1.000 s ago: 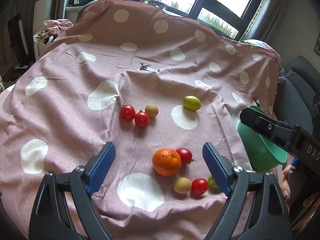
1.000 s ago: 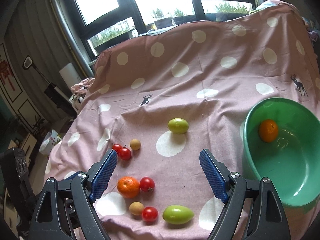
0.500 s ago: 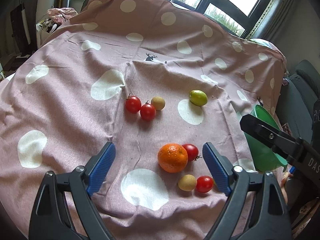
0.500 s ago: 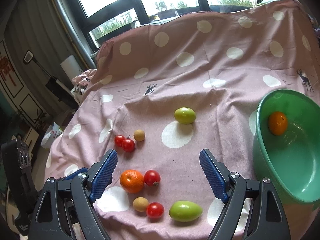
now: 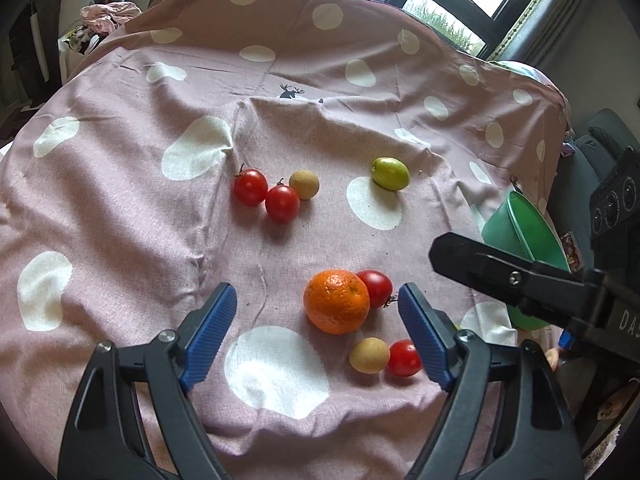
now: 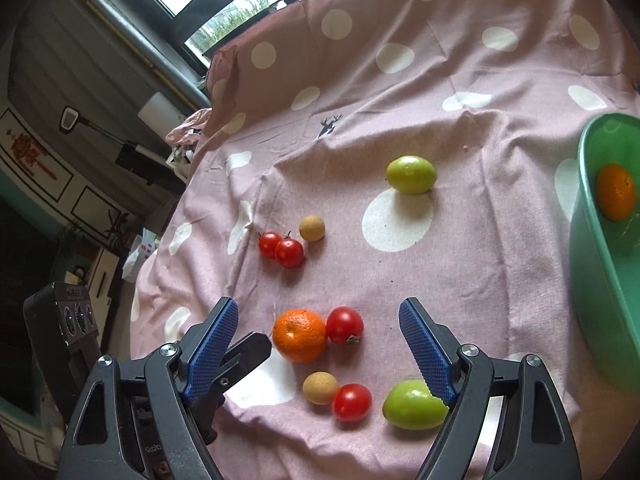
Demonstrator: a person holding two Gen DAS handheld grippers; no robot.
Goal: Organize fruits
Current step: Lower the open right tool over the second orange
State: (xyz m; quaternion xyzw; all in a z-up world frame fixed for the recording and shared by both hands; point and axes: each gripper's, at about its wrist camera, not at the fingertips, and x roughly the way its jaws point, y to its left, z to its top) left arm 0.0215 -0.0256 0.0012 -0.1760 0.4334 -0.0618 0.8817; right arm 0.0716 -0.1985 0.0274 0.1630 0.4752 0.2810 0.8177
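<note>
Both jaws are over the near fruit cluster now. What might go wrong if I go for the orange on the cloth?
1. The orange touches a red tomato; the closing left gripper jaws, pressing on nothing yet, could knock it rolling.
2. The right gripper hovers open over the same cluster, so the two may collide.
3. The green bowl sits at the cloth's edge; a hard drop might tip it.
</note>
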